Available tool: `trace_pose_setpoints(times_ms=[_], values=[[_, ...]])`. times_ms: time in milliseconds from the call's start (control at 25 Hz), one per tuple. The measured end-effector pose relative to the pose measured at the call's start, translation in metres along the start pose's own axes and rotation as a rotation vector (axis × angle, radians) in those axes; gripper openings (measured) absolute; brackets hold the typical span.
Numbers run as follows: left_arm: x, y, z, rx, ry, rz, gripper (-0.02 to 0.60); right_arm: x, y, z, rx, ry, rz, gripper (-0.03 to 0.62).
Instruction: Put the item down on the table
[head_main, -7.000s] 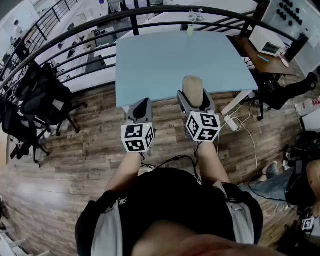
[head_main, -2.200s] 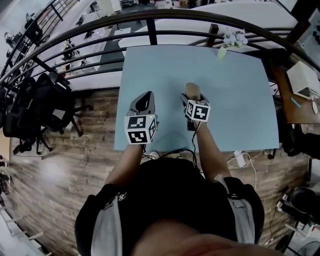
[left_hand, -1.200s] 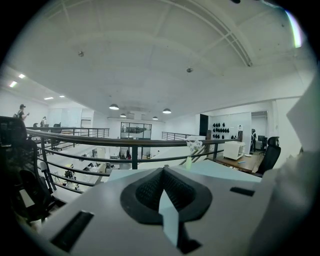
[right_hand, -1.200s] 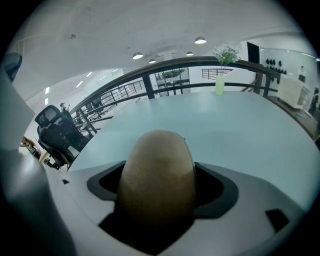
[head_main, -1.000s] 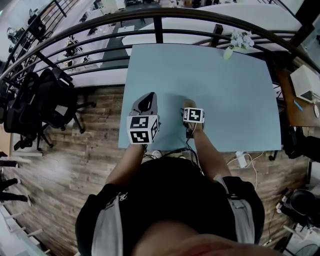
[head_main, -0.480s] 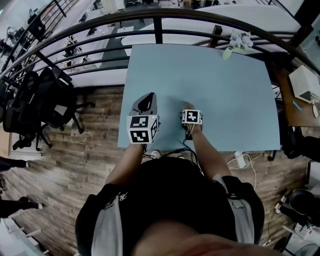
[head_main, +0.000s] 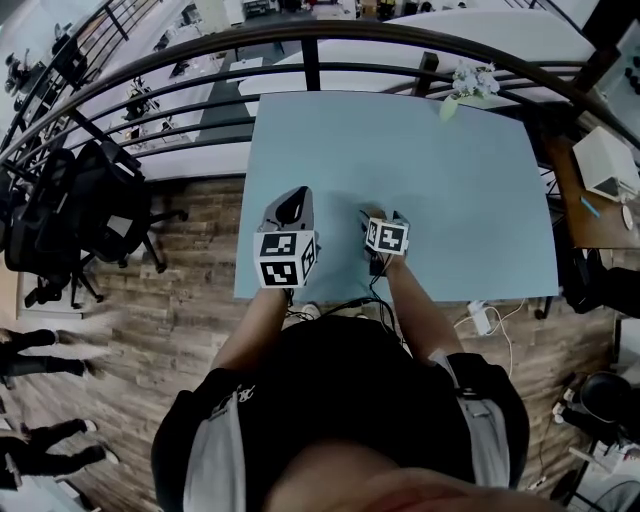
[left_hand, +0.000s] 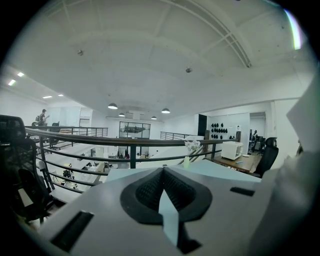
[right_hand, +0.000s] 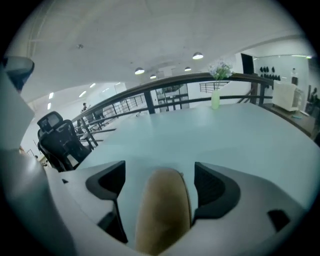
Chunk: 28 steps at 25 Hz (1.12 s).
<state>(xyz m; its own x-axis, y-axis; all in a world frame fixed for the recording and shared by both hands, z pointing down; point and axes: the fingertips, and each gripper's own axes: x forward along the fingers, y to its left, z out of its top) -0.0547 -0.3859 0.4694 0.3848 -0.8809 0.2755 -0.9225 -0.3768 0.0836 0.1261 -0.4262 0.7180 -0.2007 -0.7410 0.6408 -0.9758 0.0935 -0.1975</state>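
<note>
Right gripper (head_main: 385, 219): descended to the table's (head_main: 450, 190) near edge; jaws parted.
Tan item (right_hand: 162, 210): lowered onto the table.

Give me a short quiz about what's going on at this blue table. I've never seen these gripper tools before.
1. True or false: the left gripper is holding an object.
2. How does the right gripper stand?
A. Jaws apart, with a tan rounded item between them
B. Shut tight on a cup
C. Jaws apart, with nothing between them
3. Fill in: the vase of flowers stands at the ____ edge of the table, as seen from the person.

Key: 1 false (its jaws are together, with nothing in them); 2 A; 3 far.
</note>
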Motion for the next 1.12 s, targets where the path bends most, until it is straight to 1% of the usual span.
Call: trace_pose_setpoints(times_ms=[40, 80, 160, 240, 320, 520, 680, 800, 880, 1000, 1120], values=[[0.000, -0.001, 0.001, 0.000, -0.002, -0.002, 0.009, -0.008, 0.000, 0.011, 0.003, -0.042, 0.009, 0.417], [0.001, -0.003, 0.002, 0.000, -0.005, -0.004, 0.009, -0.017, 0.000, 0.023, -0.004, -0.085, 0.018, 0.372], [0.003, -0.006, 0.003, -0.003, -0.010, -0.011, 0.009, -0.037, 0.002, 0.049, -0.050, -0.170, 0.031, 0.288], [0.006, -0.007, 0.004, -0.006, -0.014, -0.019, 0.008, -0.057, 0.007, 0.075, -0.104, -0.255, 0.028, 0.205], [0.008, -0.010, 0.005, -0.007, -0.016, -0.029, 0.009, -0.078, 0.009, 0.100, -0.129, -0.342, 0.013, 0.123], [0.015, -0.022, 0.007, -0.003, -0.019, -0.059, 0.009, -0.136, 0.010, 0.159, -0.130, -0.562, -0.018, 0.001], [0.020, -0.032, 0.009, 0.005, -0.022, -0.084, 0.009, -0.185, 0.011, 0.192, -0.124, -0.725, -0.033, 0.000], [0.021, -0.038, 0.012, 0.006, -0.032, -0.107, 0.009, -0.215, 0.006, 0.206, -0.116, -0.802, -0.106, 0.000], [0.021, -0.044, 0.016, 0.000, -0.046, -0.126, 0.008, -0.230, 0.005, 0.211, -0.107, -0.830, -0.118, 0.000], [0.021, -0.051, 0.022, 0.001, -0.069, -0.143, 0.008, -0.249, 0.008, 0.212, -0.107, -0.858, -0.093, 0.000], [0.022, -0.055, 0.024, 0.007, -0.072, -0.156, 0.009, -0.254, 0.012, 0.209, -0.102, -0.850, -0.064, 0.002]])
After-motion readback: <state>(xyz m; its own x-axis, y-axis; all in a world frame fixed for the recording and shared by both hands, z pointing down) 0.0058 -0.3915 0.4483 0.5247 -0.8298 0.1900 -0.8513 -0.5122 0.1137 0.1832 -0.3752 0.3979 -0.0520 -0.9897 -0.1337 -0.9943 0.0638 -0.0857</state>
